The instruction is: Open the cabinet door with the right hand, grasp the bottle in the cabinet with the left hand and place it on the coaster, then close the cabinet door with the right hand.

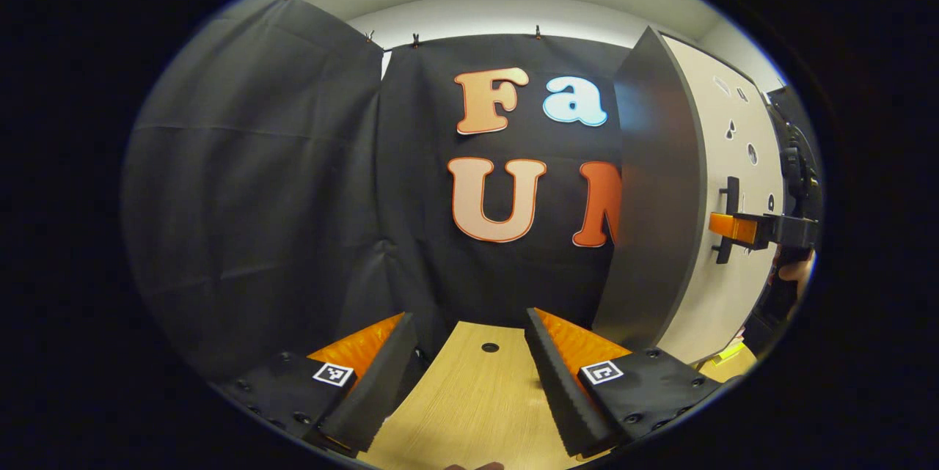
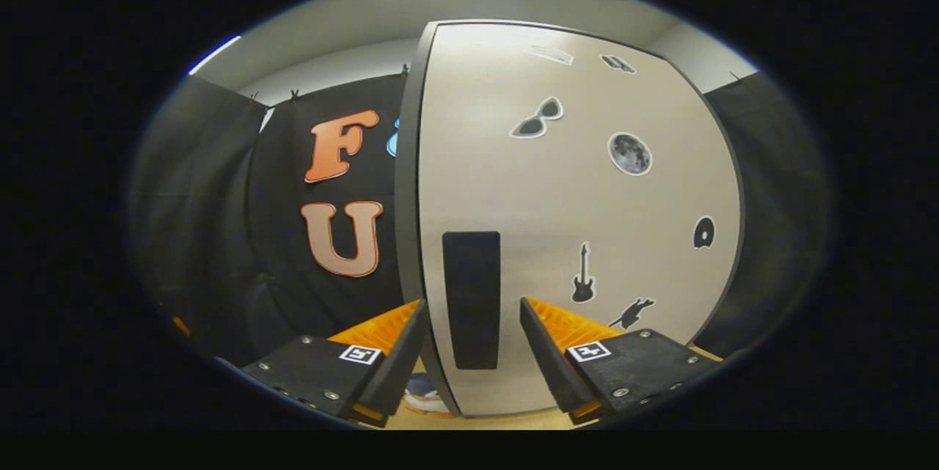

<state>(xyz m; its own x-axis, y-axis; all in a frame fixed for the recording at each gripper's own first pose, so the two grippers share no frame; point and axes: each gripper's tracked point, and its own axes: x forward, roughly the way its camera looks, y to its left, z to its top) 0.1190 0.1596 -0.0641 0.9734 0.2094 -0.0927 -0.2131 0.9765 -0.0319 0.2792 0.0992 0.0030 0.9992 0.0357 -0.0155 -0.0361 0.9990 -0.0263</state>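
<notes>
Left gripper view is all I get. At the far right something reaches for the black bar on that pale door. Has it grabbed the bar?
Observer: Not yet. In the right gripper view the handle stands between the open fingers of the right gripper, with a gap on each side.
Operator: And those small specks on the door, are they dirt?
Observer: No, they are stickers on the cabinet door: sunglasses, a moon and a guitar.
</notes>
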